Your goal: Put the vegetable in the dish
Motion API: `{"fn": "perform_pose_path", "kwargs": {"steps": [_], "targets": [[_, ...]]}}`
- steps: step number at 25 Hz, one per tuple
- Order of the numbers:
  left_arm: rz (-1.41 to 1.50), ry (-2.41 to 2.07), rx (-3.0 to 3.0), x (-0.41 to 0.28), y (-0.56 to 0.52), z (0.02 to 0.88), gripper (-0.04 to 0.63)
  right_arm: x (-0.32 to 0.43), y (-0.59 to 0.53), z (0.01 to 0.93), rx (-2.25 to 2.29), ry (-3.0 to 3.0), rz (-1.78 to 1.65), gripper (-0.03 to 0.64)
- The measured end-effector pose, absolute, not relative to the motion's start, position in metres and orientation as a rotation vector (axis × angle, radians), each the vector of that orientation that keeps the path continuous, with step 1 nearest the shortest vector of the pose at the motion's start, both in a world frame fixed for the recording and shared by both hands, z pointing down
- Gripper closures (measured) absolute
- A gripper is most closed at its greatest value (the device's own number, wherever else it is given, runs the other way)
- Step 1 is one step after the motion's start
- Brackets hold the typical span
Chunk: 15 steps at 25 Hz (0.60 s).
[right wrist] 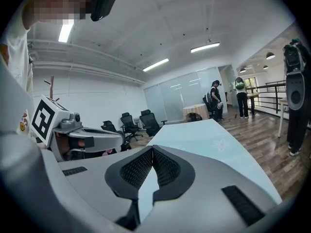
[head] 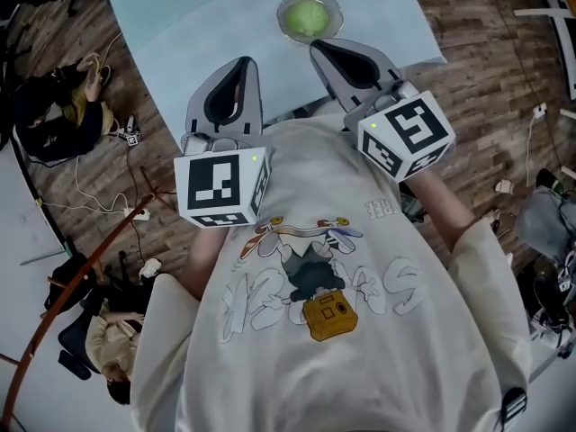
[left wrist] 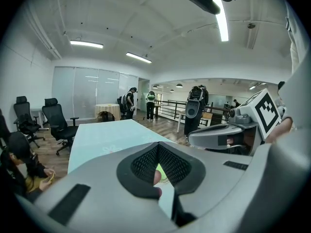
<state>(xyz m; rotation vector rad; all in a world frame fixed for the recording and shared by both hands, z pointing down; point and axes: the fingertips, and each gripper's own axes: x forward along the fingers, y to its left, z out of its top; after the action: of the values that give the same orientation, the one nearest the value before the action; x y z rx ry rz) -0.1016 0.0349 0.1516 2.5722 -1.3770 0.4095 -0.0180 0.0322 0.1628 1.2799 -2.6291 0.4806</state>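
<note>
- Head view: the vegetable [head: 308, 16] is a round, pale green, leafy-looking ball. It sits inside a shallow clear dish [head: 337, 12] at 12 o'clock, near the top edge, on a pale blue table [head: 180, 25].
- Head view: the left gripper [head: 243, 63] points up the picture at 11 o'clock and the right gripper [head: 322, 49] at 1 o'clock. The right one's tip is just beside the dish, at the dish's 6 o'clock. Whether they touch cannot be told.
- Head view: a printed shirt [head: 342, 268] fills the lower half and covers part of the table's near edge. The marker cubes [head: 220, 187] hide the hands.
- Left gripper view: the two jaws meet at their tips with nothing gripped between them. In the slit below the tips, at 6 o'clock from the centre, a sliver of green shows. A small pinkish blur beside it is too unclear to name. The gripper's grey body covers the near part of the table. The right gripper appears side-on at 3 o'clock.
- Right gripper view: these jaws are also pressed together and hold nothing. Only a strip of pale blue table shows through the slit below the tips. The grey body blocks the lower half of the picture. The left gripper sits at 9 o'clock.
</note>
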Motion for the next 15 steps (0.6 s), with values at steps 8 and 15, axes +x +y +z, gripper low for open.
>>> {"fn": "perform_pose_path", "kwargs": {"steps": [8,15], "targets": [[0.391,-1.326,2.581,-0.092,0.044,0.153,0.589,-0.010,0.044,0.165,1.304,-2.598,0.482,0.594],[0.377,-1.266,2.606,-0.077,0.054,0.153,0.589,0.000,0.055,0.167,1.331,-2.563,0.496,0.594]]}}
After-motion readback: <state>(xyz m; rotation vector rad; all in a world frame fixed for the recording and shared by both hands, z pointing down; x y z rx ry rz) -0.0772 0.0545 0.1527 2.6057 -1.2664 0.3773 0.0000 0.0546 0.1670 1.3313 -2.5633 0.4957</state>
